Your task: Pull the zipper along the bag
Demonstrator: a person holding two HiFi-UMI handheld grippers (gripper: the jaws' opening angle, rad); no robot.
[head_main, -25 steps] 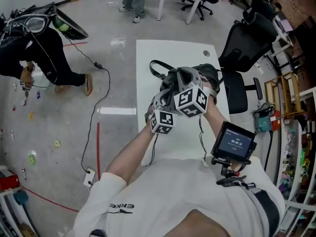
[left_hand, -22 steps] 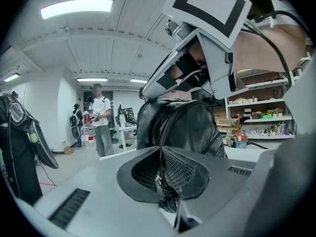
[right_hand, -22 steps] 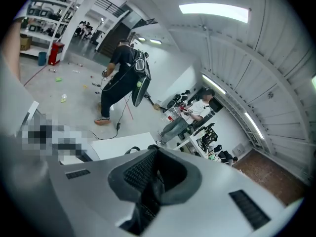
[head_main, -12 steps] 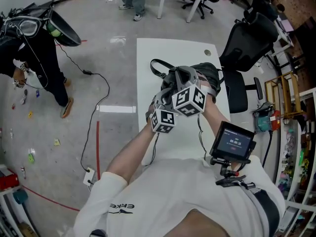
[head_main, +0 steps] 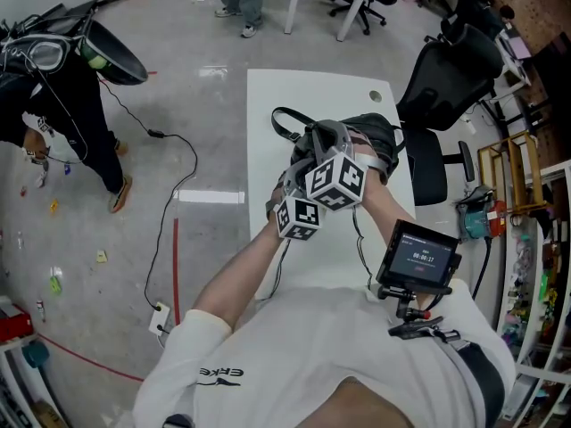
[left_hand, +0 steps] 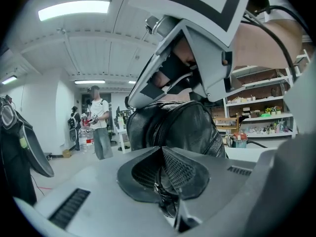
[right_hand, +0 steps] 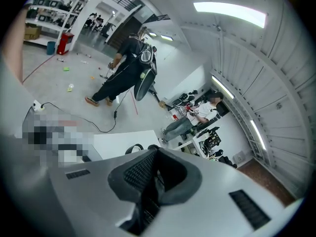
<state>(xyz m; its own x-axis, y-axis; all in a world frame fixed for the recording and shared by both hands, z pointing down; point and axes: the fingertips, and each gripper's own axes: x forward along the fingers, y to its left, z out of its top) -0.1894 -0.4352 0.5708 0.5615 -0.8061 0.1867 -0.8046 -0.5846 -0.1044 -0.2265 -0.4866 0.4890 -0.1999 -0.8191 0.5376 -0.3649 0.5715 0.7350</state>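
Note:
A black leather bag (head_main: 375, 132) lies on the white table (head_main: 268, 105), its strap (head_main: 284, 123) looped to the left. Both grippers hover close together over its near left end. My left gripper (head_main: 285, 193) is shut on a fold of the bag (left_hand: 177, 127) beside the zipper, with black leather pinched between the pads (left_hand: 185, 169). My right gripper (head_main: 319, 150) sits just above it. Its jaws (right_hand: 150, 181) are nearly closed on a thin dark piece that looks like the zipper pull. The bag strap (right_hand: 134, 148) shows beyond the pads.
A black office chair (head_main: 446, 69) stands at the table's right edge. A small monitor (head_main: 419, 259) hangs near my right hip. A cable (head_main: 169, 194) runs over the floor on the left, where a person in black (head_main: 53, 87) bends.
Both grippers have drifted slightly left and up over the bag, still closed. The person on the left has stepped nearer the wall.

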